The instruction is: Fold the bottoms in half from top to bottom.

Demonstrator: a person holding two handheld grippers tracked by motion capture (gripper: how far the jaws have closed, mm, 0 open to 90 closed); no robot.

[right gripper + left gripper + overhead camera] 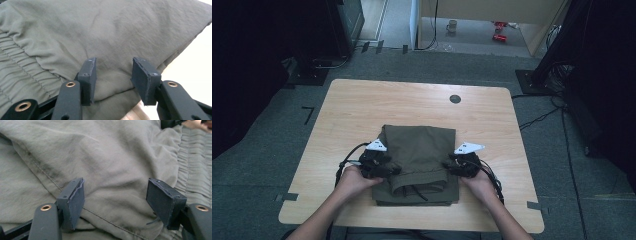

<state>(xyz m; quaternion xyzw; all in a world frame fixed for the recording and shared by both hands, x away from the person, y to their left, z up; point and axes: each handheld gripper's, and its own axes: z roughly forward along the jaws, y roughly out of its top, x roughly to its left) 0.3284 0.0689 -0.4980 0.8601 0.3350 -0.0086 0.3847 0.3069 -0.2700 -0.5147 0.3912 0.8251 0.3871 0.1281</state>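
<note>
Folded green pants [419, 162] lay on the tabletop [362, 110], near the person's edge. The left gripper [384, 167] sat at the left side of the pants, and the right gripper [452, 165] sat at the right side. Each gripper had its jaws apart. The cloth lay between the pads [75, 200] of the left one, and the pads did not squeeze it. It was the same with the right pads [145, 80].

The folded trousers [419, 160] are laid on the table's [362, 110] near half, flanked by left gripper [379, 165] and right gripper [460, 164].
</note>
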